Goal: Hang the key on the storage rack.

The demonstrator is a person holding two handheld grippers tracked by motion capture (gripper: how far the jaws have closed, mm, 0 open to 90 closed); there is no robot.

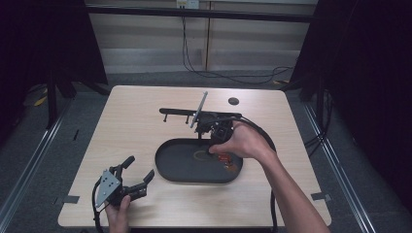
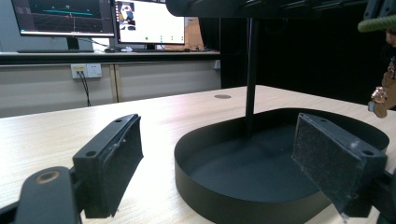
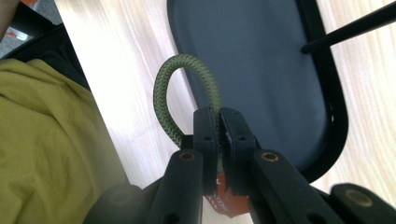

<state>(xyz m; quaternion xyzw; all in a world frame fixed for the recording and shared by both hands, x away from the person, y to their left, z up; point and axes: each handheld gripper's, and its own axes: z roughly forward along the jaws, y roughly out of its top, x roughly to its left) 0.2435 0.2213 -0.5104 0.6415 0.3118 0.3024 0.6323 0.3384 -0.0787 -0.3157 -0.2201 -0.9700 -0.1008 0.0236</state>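
Pale wood table point(image 1: 131, 126): at its 7 o'clock edge the left gripper point(image 1: 137, 178) rests with jaws spread wide, holding nothing. Toward centre lies a black oval tray point(image 1: 170, 165) (a thin post rises from it); above it the right gripper point(image 3: 218, 122) is clamped on a green cord loop point(image 3: 163, 95).

A light wood-grain table point(image 1: 136, 126) stands on grey carpeted floor point(image 1: 29, 160), black curtains point(image 1: 369, 73) hanging at 9 and 3 o'clock. At 12 o'clock, a pale panelled wall point(image 1: 145, 43) carries a trailing black cable point(image 1: 194, 63). In the left gripper view, two lit monitors point(image 2: 140, 21) sit on a counter above a wall socket point(image 2: 86, 70).
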